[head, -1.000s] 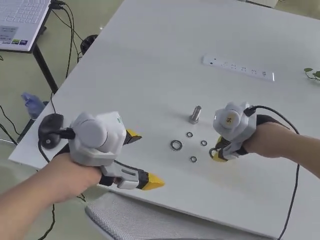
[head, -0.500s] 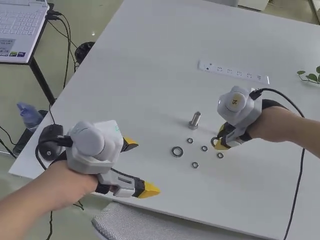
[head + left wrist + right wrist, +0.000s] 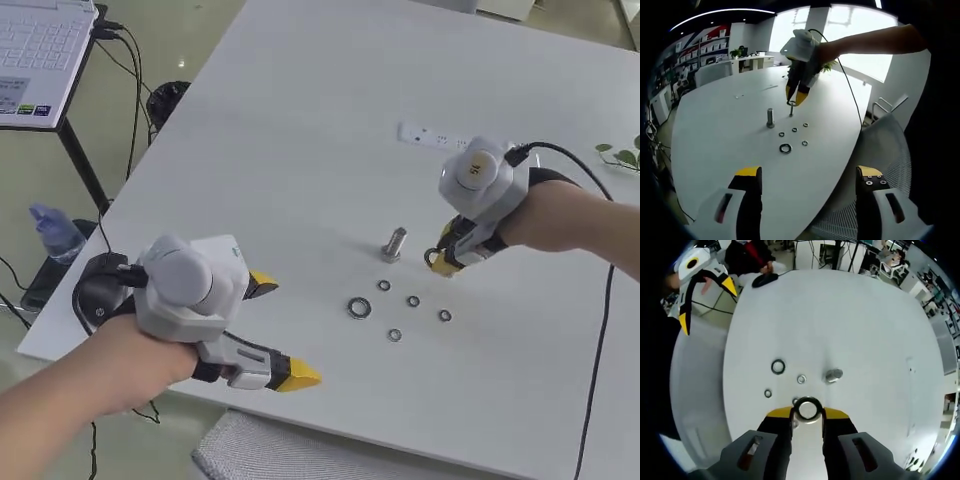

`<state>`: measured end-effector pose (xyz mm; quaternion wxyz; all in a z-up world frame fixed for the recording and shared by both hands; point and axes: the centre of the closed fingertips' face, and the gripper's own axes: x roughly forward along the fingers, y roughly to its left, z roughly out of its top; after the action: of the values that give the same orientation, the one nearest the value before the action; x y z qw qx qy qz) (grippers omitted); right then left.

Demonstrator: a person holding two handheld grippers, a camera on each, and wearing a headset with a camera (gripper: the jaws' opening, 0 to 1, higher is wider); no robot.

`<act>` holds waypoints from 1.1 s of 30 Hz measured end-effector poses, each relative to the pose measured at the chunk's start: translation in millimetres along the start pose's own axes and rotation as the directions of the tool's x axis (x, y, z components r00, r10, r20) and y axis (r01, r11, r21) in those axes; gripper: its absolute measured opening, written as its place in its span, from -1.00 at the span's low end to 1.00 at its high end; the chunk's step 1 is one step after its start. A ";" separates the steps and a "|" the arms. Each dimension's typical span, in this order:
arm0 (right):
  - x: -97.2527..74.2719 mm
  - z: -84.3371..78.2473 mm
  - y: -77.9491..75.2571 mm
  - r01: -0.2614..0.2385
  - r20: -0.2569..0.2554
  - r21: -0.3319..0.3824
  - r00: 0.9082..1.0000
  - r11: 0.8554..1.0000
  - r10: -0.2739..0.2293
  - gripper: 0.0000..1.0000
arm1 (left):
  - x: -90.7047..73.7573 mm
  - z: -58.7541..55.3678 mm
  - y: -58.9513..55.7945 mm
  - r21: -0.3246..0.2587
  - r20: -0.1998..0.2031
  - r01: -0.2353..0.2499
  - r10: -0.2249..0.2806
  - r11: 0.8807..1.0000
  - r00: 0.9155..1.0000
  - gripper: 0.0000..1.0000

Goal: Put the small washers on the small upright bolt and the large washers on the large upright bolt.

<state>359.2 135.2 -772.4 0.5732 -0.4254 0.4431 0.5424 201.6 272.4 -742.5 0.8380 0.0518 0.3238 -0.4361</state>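
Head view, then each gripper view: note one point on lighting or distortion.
Head view: soft, even light, faint shadow by the bolt. Left gripper view: fisheye bends the table edge, and the windows are blown out. Right gripper view: the table bulges; the washer in the right tongs is sharp.

Left gripper [image 3: 285,330], right gripper [image 3: 438,262]: rounded white housings, black jaws, yellow tips; right has round yellow sticker [image 3: 478,167], black cable [image 3: 606,310]

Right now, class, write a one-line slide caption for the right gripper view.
Right gripper shut on a washer above the white table, loose washers and the upright bolt just ahead.
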 end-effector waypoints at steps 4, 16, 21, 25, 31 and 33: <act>1.1 7.1 -8.0 0.000 0.010 0.002 1.000 1.000 0.000 -0.56 | -1.8 -1.4 4.8 -0.005 0.000 -0.003 0.003 1.000 1.000 0.52; 8.9 19.3 -39.9 0.005 0.002 0.030 1.000 1.000 -0.005 -0.56 | -2.0 -2.7 6.3 -0.017 -0.001 0.000 0.000 1.000 1.000 0.52; 12.9 21.5 -46.2 -0.003 0.003 0.049 1.000 0.999 0.003 -0.56 | -0.8 -3.3 7.4 -0.014 0.005 0.006 -0.006 1.000 1.000 0.52; 17.6 25.6 -47.6 -0.001 -0.003 0.047 1.000 0.999 0.001 -0.56 | -2.4 -1.6 11.8 -0.020 0.018 -0.004 0.005 1.000 1.000 0.58; 24.5 30.6 -51.2 0.000 -0.005 0.051 1.000 0.999 0.000 -0.56 | -2.3 -0.1 19.4 -0.004 0.029 -0.031 0.031 1.000 0.999 0.69; 26.3 32.4 -52.3 0.002 -0.007 0.051 1.000 0.999 -0.002 -0.56 | -0.8 -0.2 21.6 -0.004 0.032 -0.036 0.036 0.999 0.999 0.71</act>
<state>413.5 170.5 -789.6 0.5827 -0.4131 0.4584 0.5289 217.7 286.3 -746.4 0.8509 0.0489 0.3101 -0.4212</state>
